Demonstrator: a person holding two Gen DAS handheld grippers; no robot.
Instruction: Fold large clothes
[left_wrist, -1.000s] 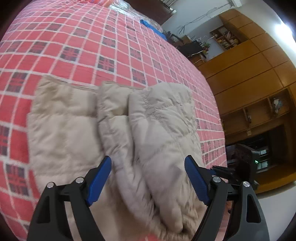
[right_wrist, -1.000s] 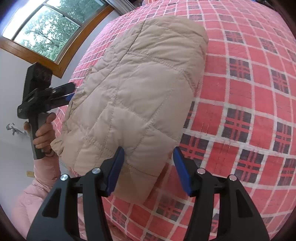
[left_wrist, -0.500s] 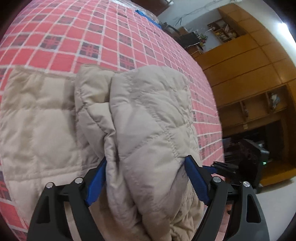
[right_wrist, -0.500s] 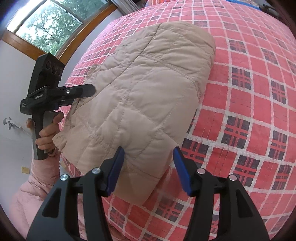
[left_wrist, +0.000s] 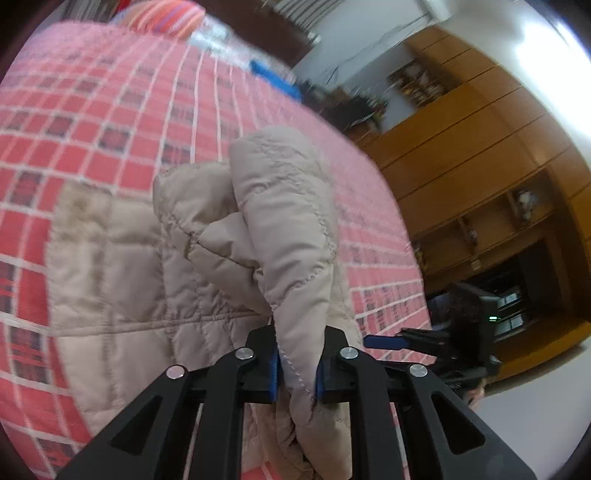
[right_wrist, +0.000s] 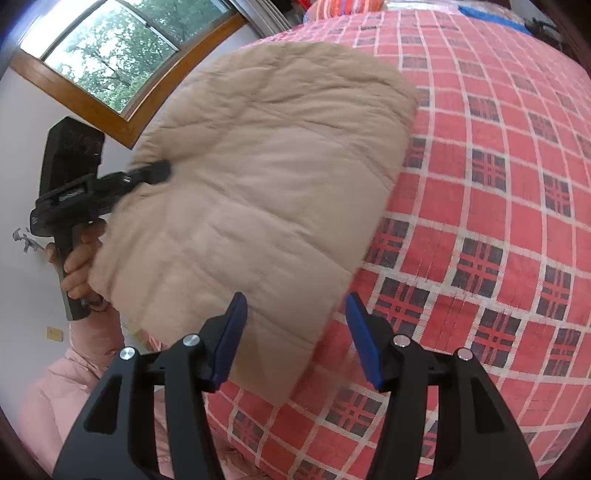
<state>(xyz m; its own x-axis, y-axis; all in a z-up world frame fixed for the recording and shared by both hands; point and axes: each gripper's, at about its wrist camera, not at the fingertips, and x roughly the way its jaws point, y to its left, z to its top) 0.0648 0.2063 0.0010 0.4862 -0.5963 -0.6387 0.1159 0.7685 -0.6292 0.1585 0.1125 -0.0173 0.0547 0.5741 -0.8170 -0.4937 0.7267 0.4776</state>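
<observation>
Since a second ago your left gripper (left_wrist: 297, 365) has clamped the beige quilted puffer jacket (left_wrist: 280, 236); your right gripper (right_wrist: 295, 338) gapes, lower centre. Soft, springy: pinch seams.

Both wrist views look close along their fingers, sharing the jacket (left_wrist: 280, 229) on the bed (right_wrist: 498, 221).

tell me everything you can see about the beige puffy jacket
The beige jacket is a quilted, padded garment with stitched squares and a soft matte shell. It lies bunched and partly folded on the red plaid bedspread, one thick fold raised upright. The left tongs are shut on that fold near the bed's edge. The right tongs are open at its lower corner. No zip, hood or label shows.
</observation>
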